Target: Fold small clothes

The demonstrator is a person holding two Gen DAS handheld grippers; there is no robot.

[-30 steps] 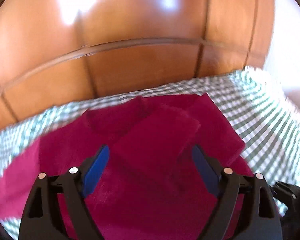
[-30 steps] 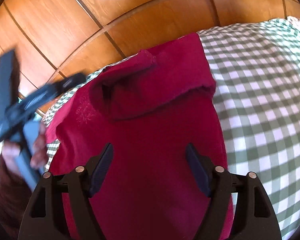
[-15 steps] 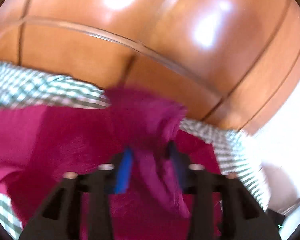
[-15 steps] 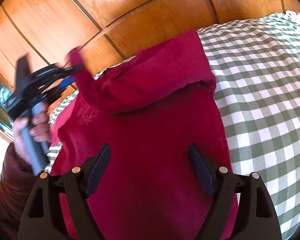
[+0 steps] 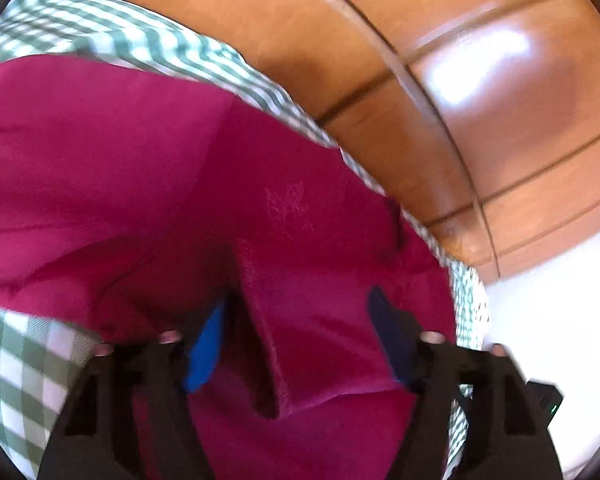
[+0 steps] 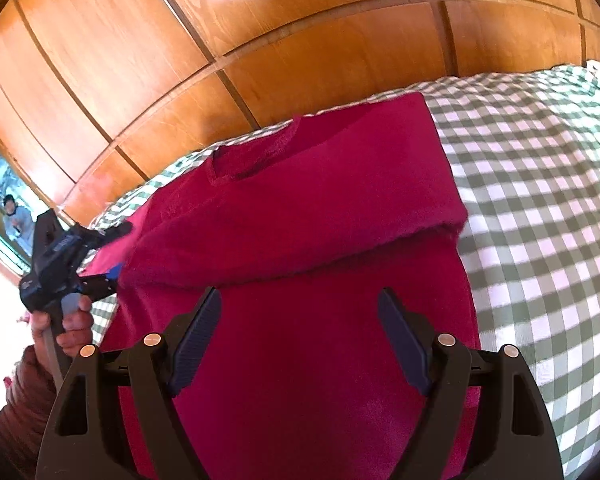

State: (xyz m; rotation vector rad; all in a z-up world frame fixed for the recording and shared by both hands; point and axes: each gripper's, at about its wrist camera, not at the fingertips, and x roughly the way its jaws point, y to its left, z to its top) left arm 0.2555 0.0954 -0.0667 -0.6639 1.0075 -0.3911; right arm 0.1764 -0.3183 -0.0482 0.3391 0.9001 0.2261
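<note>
- Left wrist view: the left gripper sits low in the frame with its jaws spread apart; a hemmed edge of the red garment runs up between the fingers, but nothing shows it being pinched.
- The red garment fills the centre and left of that frame, lying on the green checked cloth, with the wooden panelling across the upper right.
- Right wrist view: the right gripper is at the bottom centre, jaws wide apart and empty, poised over the flat lower body of the garment.
- A folded-over band of the garment crosses the middle of this frame; its long axis runs from lower left to upper right, just beyond the right fingertips.
- The left gripper appears at the left edge, right at the band's left end, so it looks the nearer tool to that fold.
- Judgement: the next fold likely turns on carrying that left end across toward the right side of the frame.
</note>
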